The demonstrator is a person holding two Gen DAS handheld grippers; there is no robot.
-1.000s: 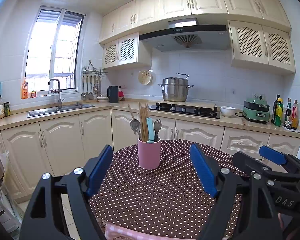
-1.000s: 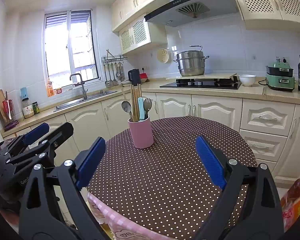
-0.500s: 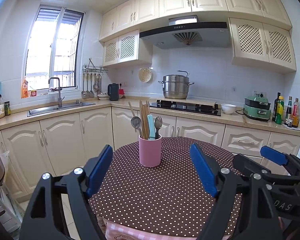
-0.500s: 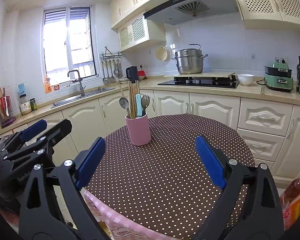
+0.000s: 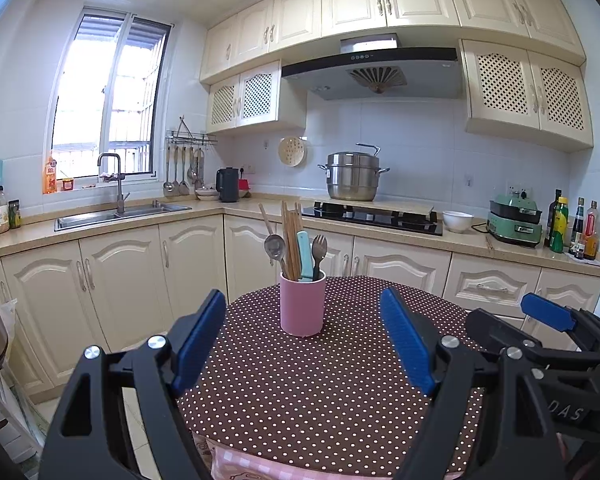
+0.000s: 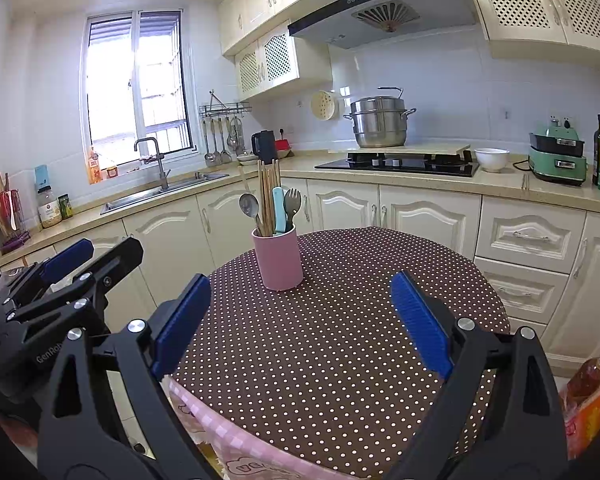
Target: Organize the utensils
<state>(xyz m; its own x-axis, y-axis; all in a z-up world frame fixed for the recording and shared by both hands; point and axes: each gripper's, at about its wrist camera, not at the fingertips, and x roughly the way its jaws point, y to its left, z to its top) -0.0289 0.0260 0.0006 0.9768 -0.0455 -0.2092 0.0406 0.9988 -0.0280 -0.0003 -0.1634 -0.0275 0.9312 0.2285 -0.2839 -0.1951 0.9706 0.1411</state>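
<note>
Jaws of both grippers spread wide, empty, "DAS" on right gripper (image 5: 548,318), pink cup (image 5: 303,303)

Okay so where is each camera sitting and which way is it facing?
Left wrist: on the left claw, facing the pink cup on the dotted table; its open fingers frame the view, right claw at right edge.
Right wrist: on the right claw, facing the same cup; left claw at left edge.
Shared: cup, table, steel pot, sink.
</note>
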